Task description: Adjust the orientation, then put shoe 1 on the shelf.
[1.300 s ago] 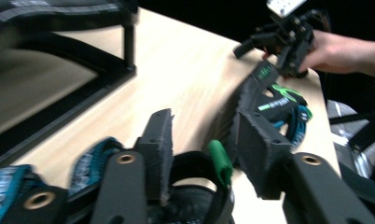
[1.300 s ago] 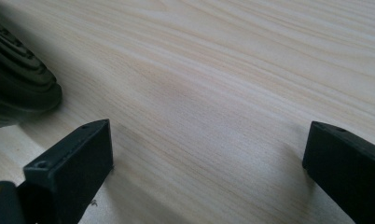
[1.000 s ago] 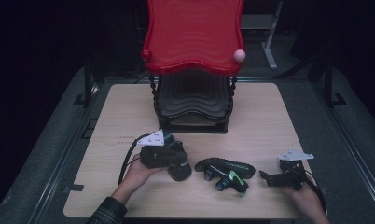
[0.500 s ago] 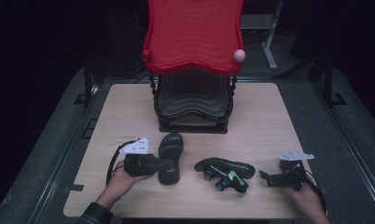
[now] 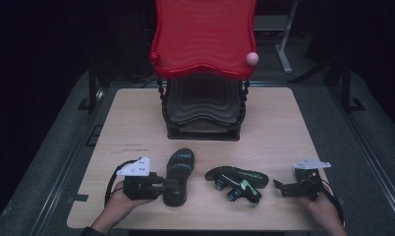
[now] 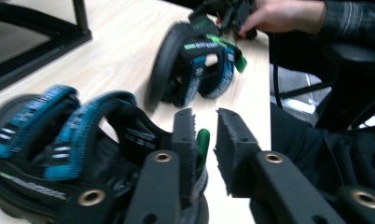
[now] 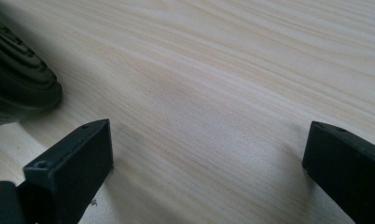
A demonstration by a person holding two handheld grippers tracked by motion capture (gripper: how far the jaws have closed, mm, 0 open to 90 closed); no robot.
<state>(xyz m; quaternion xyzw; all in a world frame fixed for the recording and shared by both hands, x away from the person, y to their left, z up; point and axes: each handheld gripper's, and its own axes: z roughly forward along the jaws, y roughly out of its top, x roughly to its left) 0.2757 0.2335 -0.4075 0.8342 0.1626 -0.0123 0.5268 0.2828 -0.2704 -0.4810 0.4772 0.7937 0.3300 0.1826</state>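
A black sandal with blue straps (image 5: 178,172) stands on its sole on the wooden table (image 5: 284,123), left of centre. My left gripper (image 5: 168,186) points at its heel from the left. Its jaws have just been opening. In the left gripper view the gripper (image 6: 205,114) shows a narrow gap, with the sandal's (image 6: 59,140) green tab beside the left pad and not pressed. The second sandal (image 5: 237,179) lies on its side to the right, straps toward the near edge (image 6: 199,60). My right gripper (image 5: 279,187) rests right of it, its jaws (image 7: 209,130) wide over bare wood.
A black tiered rack (image 5: 203,108) with a red wavy top (image 5: 203,39) and a pink knob (image 5: 252,58) stands at the table's far middle. In the left gripper view the person's other hand (image 6: 279,14) is at the top. Dark floor surrounds the table.
The left hand drew back left and toward the near edge. The left sandal, tipped in the gripper a second ago, now lies flat on its sole. The right hand stayed put.
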